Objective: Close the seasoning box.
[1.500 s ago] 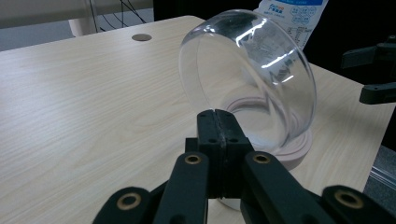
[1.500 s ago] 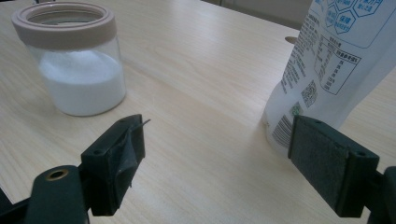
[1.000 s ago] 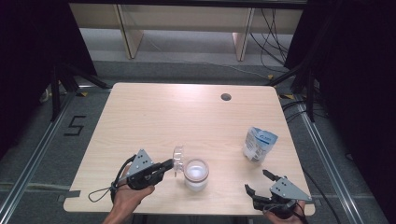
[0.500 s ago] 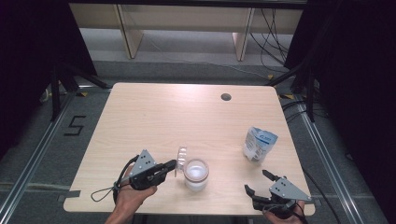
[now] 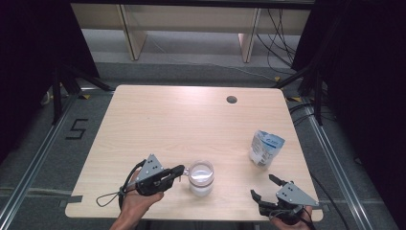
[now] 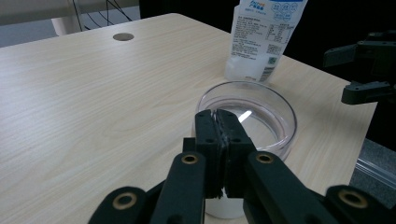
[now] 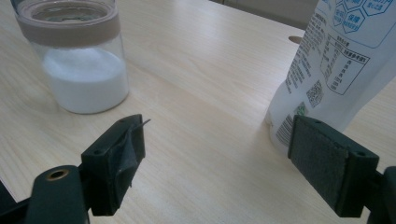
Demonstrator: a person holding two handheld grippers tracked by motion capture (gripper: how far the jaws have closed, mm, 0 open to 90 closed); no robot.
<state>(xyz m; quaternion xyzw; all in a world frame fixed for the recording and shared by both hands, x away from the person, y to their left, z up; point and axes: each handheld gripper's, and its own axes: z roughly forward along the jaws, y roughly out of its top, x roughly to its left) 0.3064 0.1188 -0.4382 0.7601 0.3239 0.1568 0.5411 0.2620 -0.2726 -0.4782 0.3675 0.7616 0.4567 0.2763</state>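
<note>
- High view: table point(image 5: 158, 120), pale wood; jar as landmark.
- Pouch point(image 5: 265, 147), white and blue, upright, well right of the jar.
- Jar point(image 5: 201, 178), clear glass, white powder inside, near the front edge.
- Left gripper point(image 5: 181, 170): jaws clamped on the jar's rim, from its left.
- Right gripper point(image 5: 263, 186): jaws spread wide, empty, right of the jar, just before the pouch.

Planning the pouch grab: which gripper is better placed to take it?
Right. The right gripper is open and nearest the pouch, which stands just beyond its jaws. The left gripper is shut on the jar's rim.
</note>
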